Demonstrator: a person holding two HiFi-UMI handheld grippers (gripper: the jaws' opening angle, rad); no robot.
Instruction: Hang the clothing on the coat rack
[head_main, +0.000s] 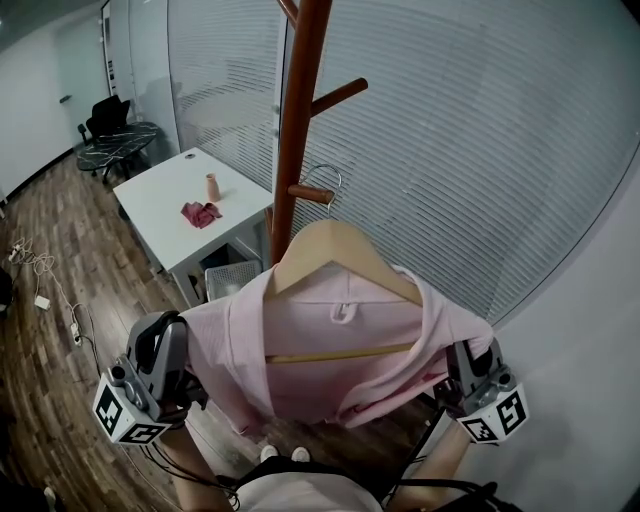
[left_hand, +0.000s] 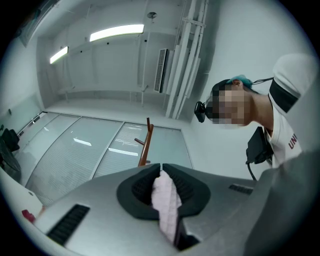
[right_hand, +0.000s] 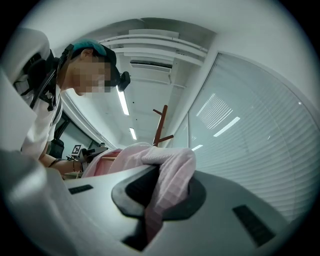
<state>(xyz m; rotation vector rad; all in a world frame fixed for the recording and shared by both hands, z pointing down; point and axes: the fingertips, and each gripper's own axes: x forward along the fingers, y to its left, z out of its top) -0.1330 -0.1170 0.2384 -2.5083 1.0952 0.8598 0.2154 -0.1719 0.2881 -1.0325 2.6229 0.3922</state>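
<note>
A pink shirt (head_main: 340, 340) hangs on a wooden hanger (head_main: 340, 250), held up in front of the brown coat rack (head_main: 298, 110). The hanger's metal hook (head_main: 325, 178) is by a lower peg (head_main: 312, 193) of the rack; I cannot tell whether it rests on it. My left gripper (head_main: 185, 385) is shut on the shirt's left shoulder, and pink cloth (left_hand: 167, 205) shows pinched between its jaws. My right gripper (head_main: 462, 375) is shut on the right shoulder, with a fold of the cloth (right_hand: 170, 180) between its jaws.
A white table (head_main: 165, 215) stands at the back left with a red cloth (head_main: 201, 214) and a small bottle (head_main: 212, 187) on it. A wire basket (head_main: 232, 278) sits below it. An office chair (head_main: 108, 125) is further back. Glass walls with blinds (head_main: 470, 150) stand behind the rack. Cables (head_main: 45, 285) lie on the floor.
</note>
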